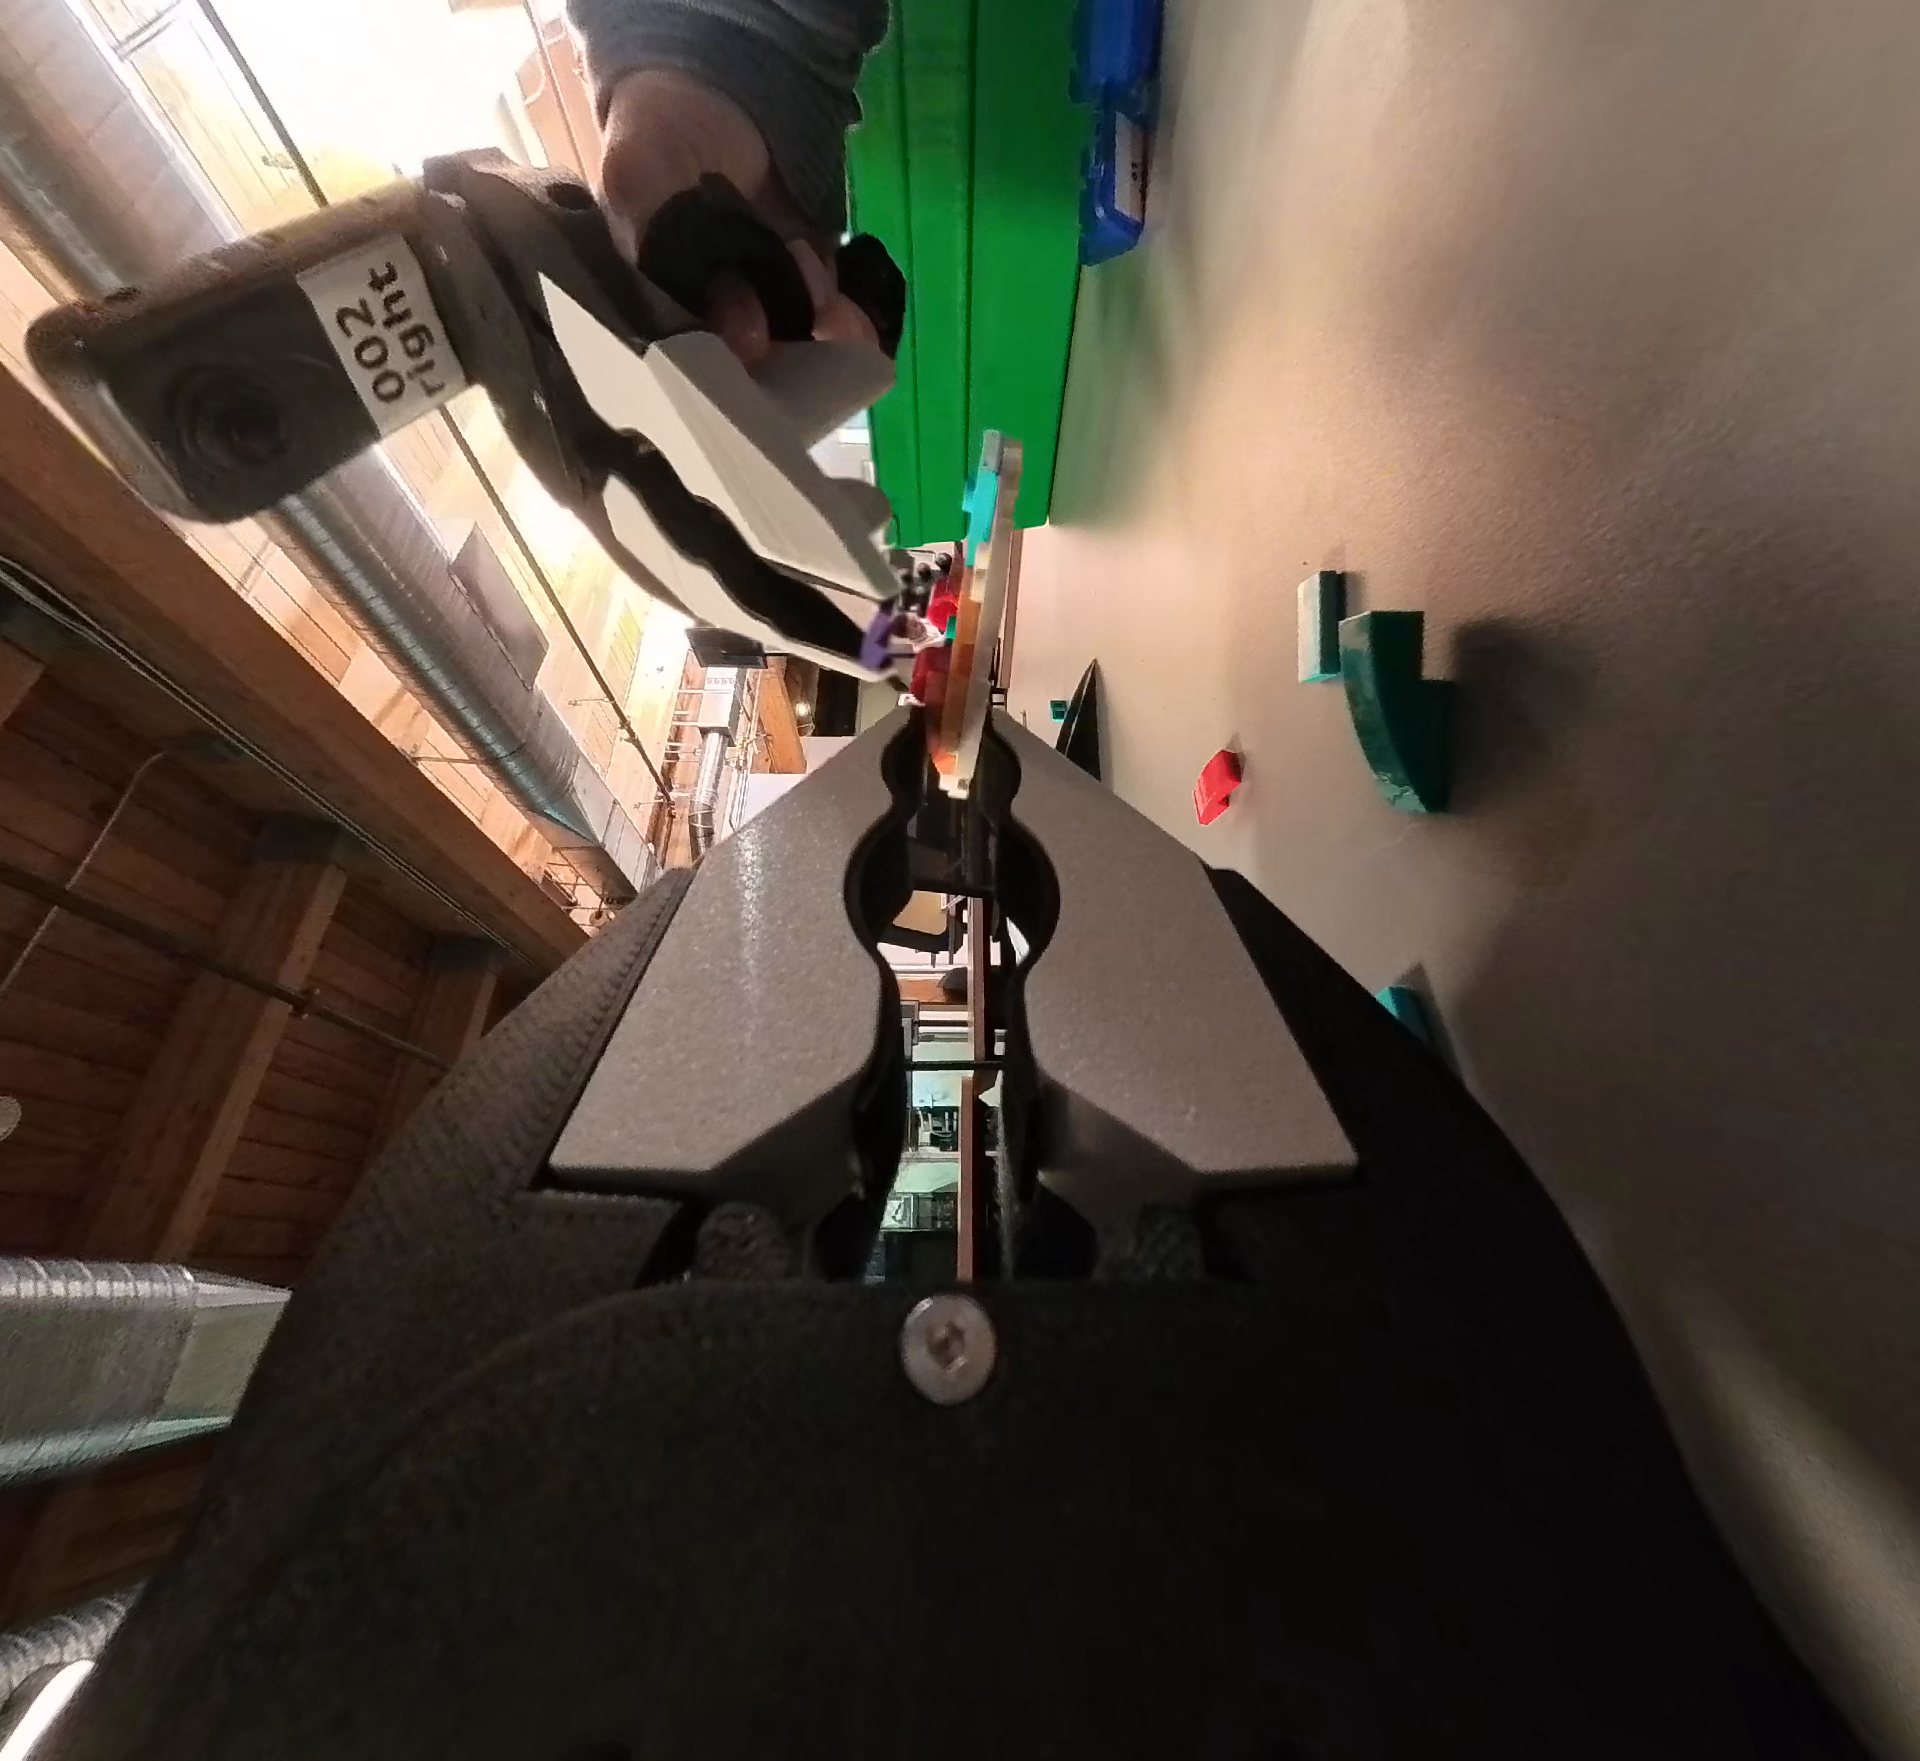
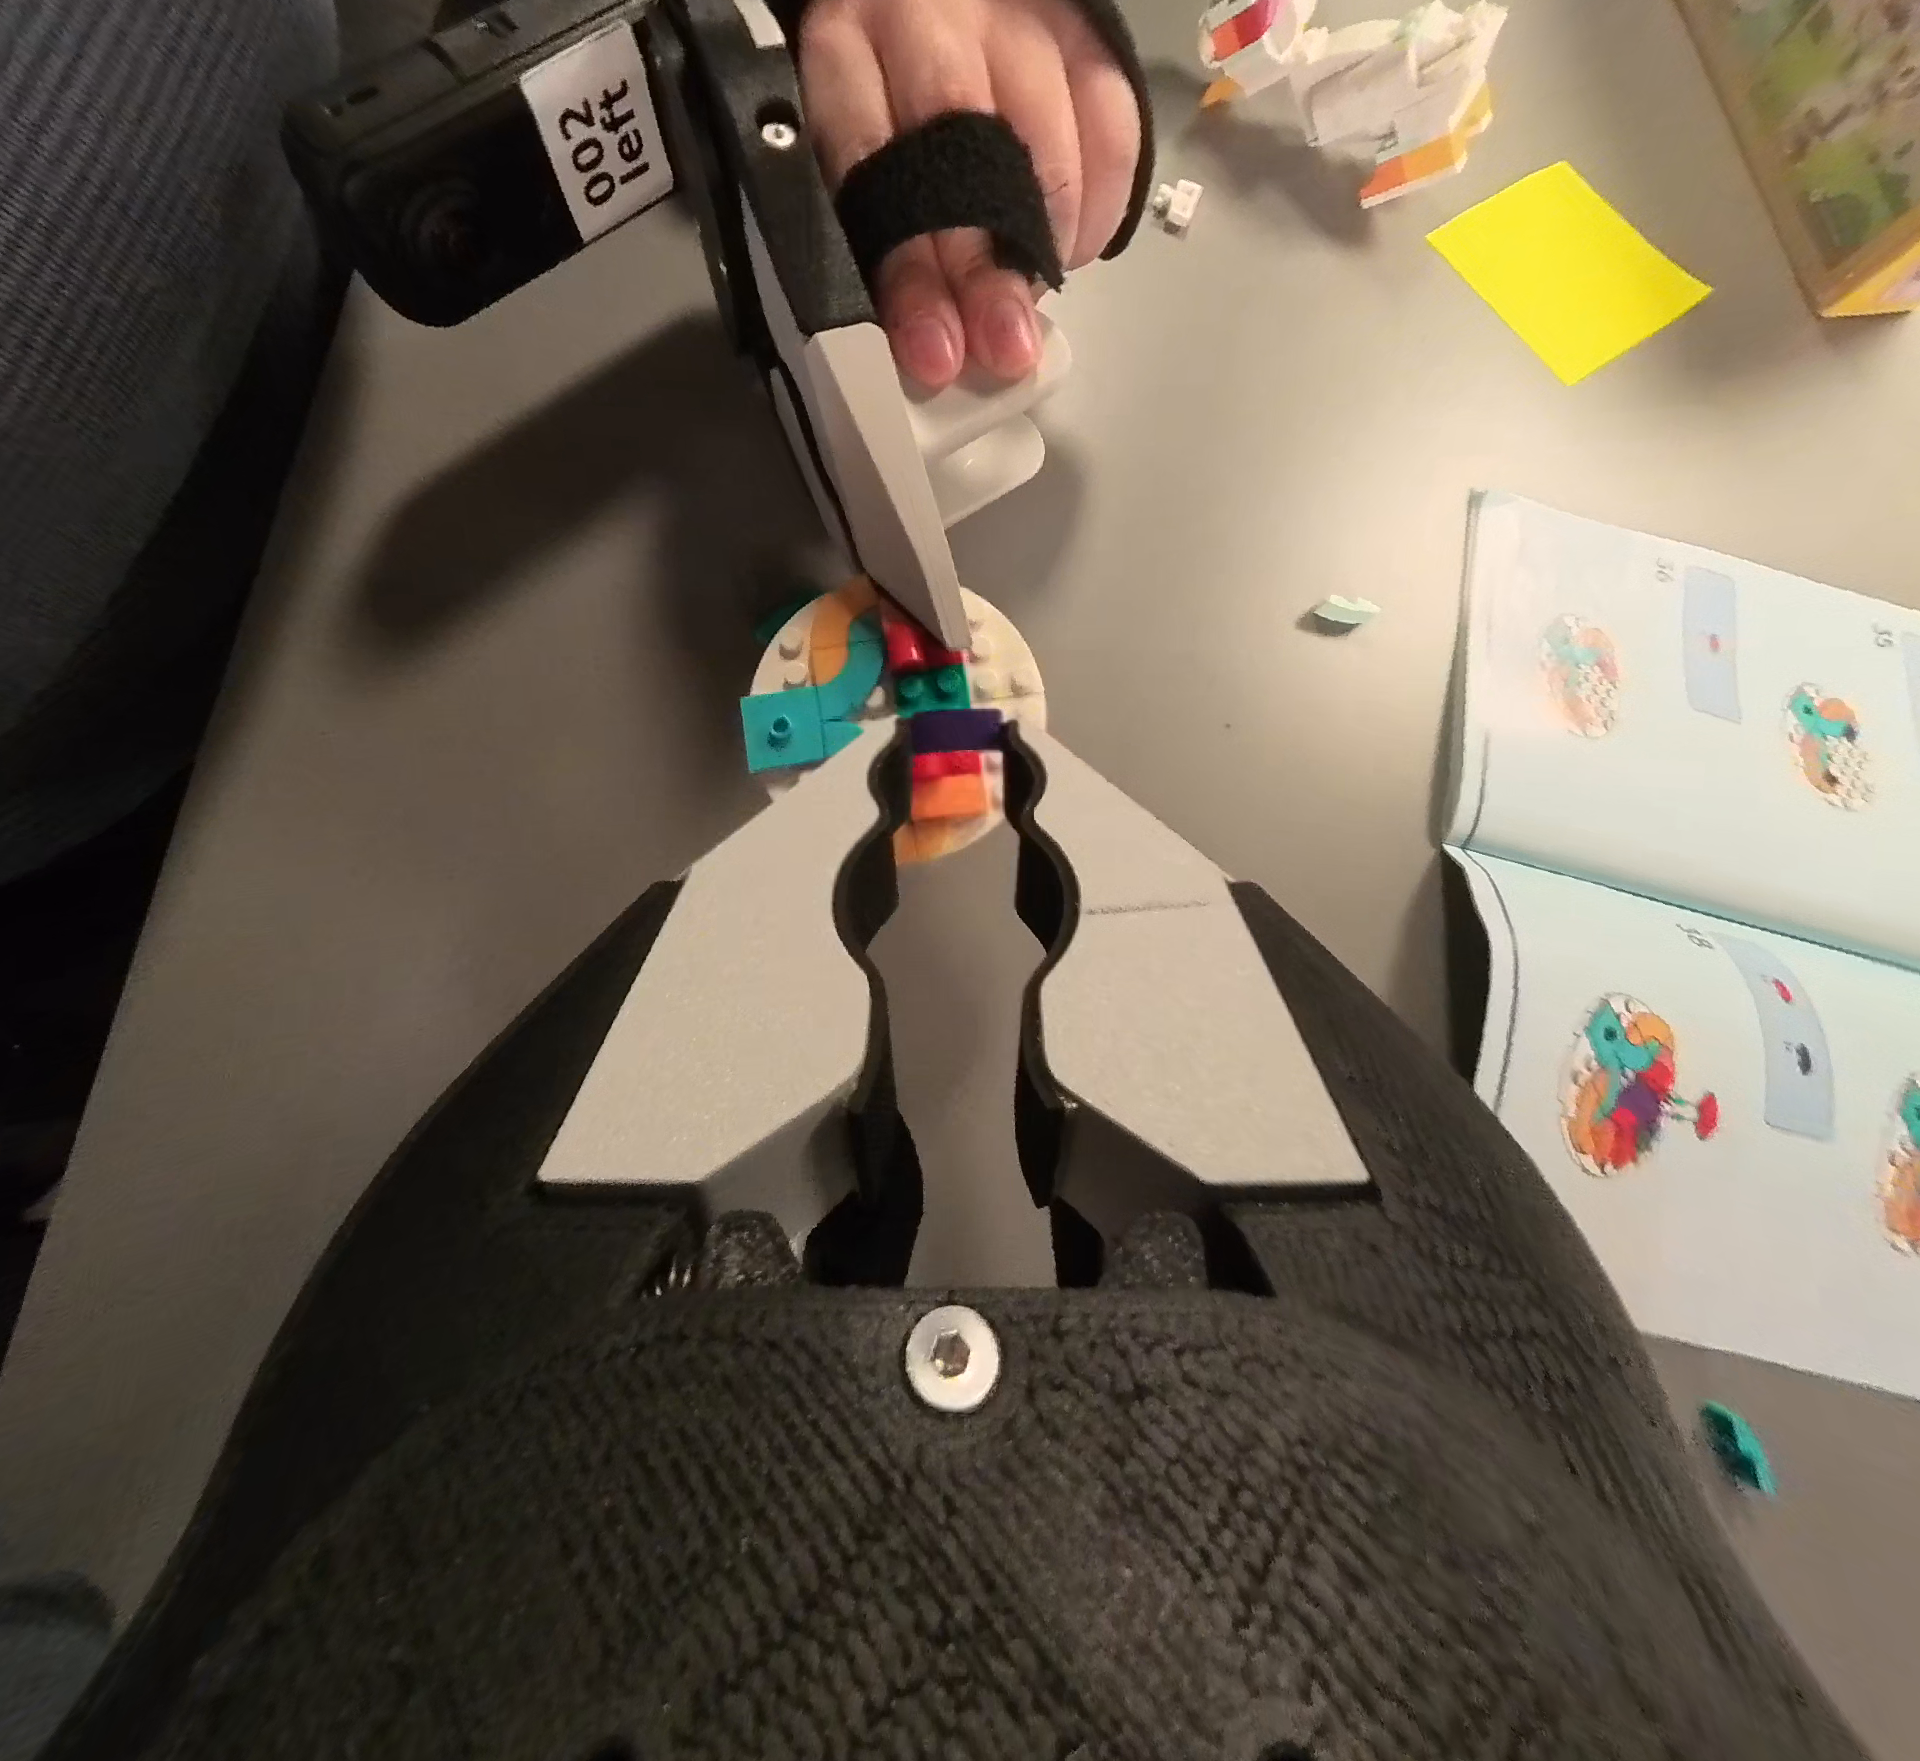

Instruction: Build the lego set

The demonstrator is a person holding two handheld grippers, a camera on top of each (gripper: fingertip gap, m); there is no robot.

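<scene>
The right gripper [image 2: 954,743] is closed on a purple brick [image 2: 954,730], pressed onto the round plate [image 2: 1003,672]. The plate is pinched at its edge by the left gripper [image 1: 951,755], above the bench [image 2: 520,880], likely for steadiness.

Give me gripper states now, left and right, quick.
Left gripper: closed on the edge of the round white plate.
Right gripper: closed on the purple brick over the plate's brick stack.

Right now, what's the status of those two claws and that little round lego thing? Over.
Left claw shut on round lego plate, held edge-on off table. Right claw shut on purple brick, at plate's studs. Loose teal pieces on table, not obstructing.
</scene>
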